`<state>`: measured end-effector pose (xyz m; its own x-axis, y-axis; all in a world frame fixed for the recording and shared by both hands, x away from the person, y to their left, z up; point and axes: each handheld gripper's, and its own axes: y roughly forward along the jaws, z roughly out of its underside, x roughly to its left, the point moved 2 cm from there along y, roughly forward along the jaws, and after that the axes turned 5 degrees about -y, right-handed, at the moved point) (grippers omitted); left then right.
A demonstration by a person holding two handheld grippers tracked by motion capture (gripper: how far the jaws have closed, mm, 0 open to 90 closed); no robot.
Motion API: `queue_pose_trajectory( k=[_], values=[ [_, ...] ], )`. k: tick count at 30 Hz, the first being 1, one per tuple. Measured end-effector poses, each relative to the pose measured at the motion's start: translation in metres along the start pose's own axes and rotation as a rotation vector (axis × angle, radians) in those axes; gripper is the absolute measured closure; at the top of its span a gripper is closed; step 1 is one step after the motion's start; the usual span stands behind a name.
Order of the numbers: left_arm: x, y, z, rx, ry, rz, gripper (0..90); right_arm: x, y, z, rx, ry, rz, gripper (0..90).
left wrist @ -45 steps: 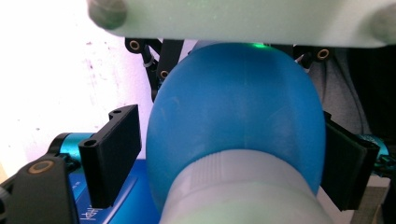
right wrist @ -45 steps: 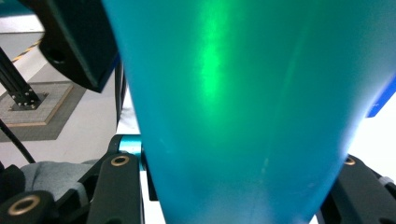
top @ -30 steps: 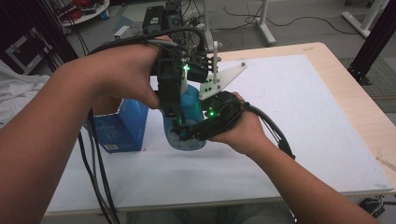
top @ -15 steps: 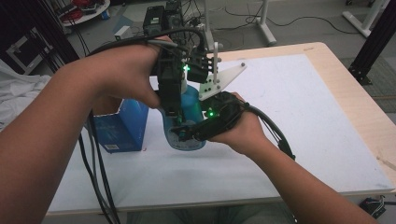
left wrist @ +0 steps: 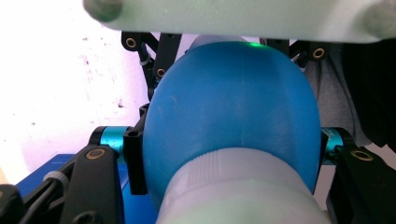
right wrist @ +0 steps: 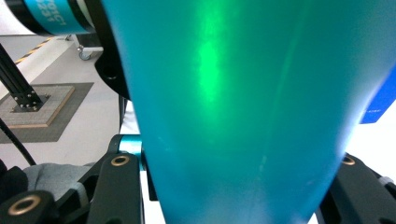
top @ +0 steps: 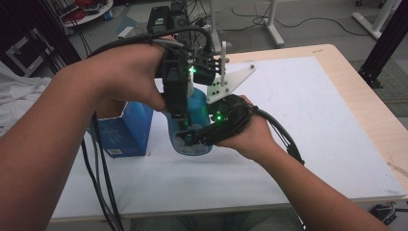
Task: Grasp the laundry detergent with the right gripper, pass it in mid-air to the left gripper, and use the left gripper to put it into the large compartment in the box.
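A blue bottle [top: 198,107] with a ribbed grey-white cap [left wrist: 233,186] is held up over the white mat [top: 298,120] between both hands. My left gripper [top: 181,118] comes down on it from above. Its jaws have just been closing, and they now press on the bottle's top end at the cap, one on each side [left wrist: 229,186]. My right gripper [top: 192,138] reaches in from the right and is shut on the lower body of the bottle [right wrist: 243,107], with a jaw at each side [right wrist: 238,186]. The bottle's base is hidden behind the right gripper.
A blue carton [top: 126,129] stands on the mat to the left of the bottle, close to my left forearm. Black cables trail from both grippers down over the front edge. The wooden table [top: 370,103] borders the mat on the right.
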<state>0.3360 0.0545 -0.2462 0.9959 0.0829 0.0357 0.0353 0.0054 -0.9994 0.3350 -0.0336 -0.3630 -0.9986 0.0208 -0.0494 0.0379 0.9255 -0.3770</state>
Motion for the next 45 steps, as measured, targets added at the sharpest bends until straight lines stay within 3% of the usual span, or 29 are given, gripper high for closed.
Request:
queue_pose_trajectory(
  k=[10,11,24,27,29,31,35,38,40,45],
  values=[
    [-0.001,-0.002,-0.001,-0.004,-0.005,0.020,38.7,0.002,-0.002,-0.001,0.027,-0.012,-0.022,40.1],
    [-0.001,-0.003,-0.001,-0.003,-0.009,0.019,38.7,0.003,-0.003,0.000,0.047,-0.016,-0.022,32.5],
    [0.001,-0.009,0.006,0.010,-0.034,0.021,38.6,0.000,-0.030,0.001,0.024,-0.006,0.038,22.5],
    [0.002,-0.011,0.009,0.014,-0.043,0.021,38.6,-0.001,-0.038,0.001,0.033,-0.005,0.040,20.4],
    [0.003,-0.013,0.012,0.013,-0.056,0.022,38.6,-0.001,-0.041,0.001,0.043,-0.006,0.053,12.6],
    [0.005,-0.016,0.014,0.017,-0.057,0.021,38.6,-0.001,-0.045,0.001,0.058,-0.010,0.057,12.6],
    [0.007,-0.021,0.021,0.025,-0.086,0.025,38.6,-0.001,-0.053,0.002,0.087,-0.021,0.059,12.5],
    [0.010,-0.027,0.027,0.031,-0.124,0.035,38.5,-0.002,-0.062,0.000,0.122,-0.030,0.055,9.8],
    [0.013,-0.033,0.032,0.033,-0.152,0.030,38.5,-0.003,-0.067,-0.001,0.147,-0.030,0.071,1.6],
    [0.021,-0.050,0.047,0.023,-0.226,0.035,38.5,-0.007,-0.083,-0.008,0.207,-0.048,0.085,1.5]
  ],
)
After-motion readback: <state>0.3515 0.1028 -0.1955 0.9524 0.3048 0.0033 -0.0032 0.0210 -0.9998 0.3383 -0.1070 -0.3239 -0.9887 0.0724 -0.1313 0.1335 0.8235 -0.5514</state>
